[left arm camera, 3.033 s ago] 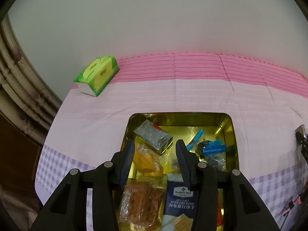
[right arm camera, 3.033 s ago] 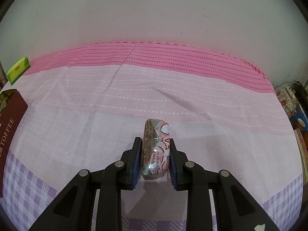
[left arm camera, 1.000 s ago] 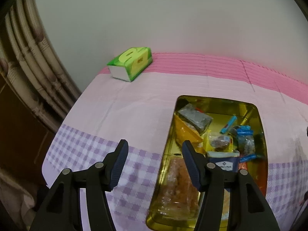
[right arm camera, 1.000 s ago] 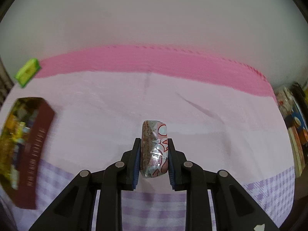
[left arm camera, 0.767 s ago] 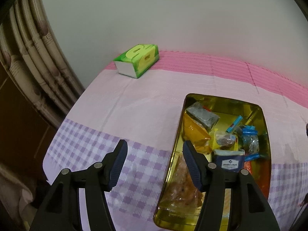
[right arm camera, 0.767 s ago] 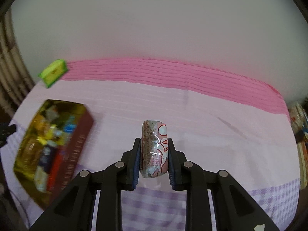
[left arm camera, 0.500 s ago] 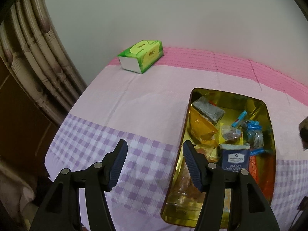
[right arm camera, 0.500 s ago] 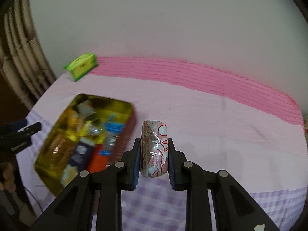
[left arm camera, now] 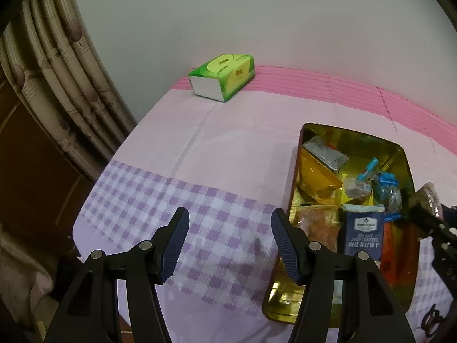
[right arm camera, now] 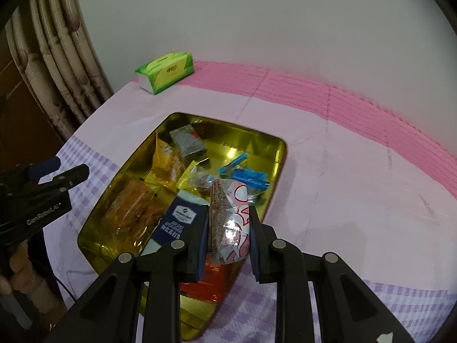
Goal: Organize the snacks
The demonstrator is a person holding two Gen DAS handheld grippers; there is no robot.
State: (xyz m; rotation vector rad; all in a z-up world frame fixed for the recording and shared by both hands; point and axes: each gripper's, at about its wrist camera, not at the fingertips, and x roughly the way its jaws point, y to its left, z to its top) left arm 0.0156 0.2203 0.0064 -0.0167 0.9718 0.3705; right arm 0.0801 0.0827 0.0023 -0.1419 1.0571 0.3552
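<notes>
A gold tin (left arm camera: pixel 352 134) (right arm camera: pixel 251 134) holding several wrapped snacks sits on the pink and purple tablecloth. My right gripper (right arm camera: pixel 228 228) is shut on a clear snack packet with red print (right arm camera: pixel 230 223) and holds it above the tin's near right side. That packet and the right gripper show at the right edge of the left wrist view (left arm camera: pixel 428 200). My left gripper (left arm camera: pixel 230 245) is open and empty over the purple checked cloth, just left of the tin. It also shows at the left of the right wrist view (right arm camera: pixel 57 171).
A green tissue pack (left arm camera: pixel 222 77) (right arm camera: pixel 164 71) lies at the back left by the wall. A curtain (left arm camera: pixel 57 71) hangs at the left. The table's left and front edges (left arm camera: pixel 94 191) are close to the left gripper.
My right gripper has carried the packet left from the bare cloth to above the tin. My left gripper has drawn back and left, off the tin.
</notes>
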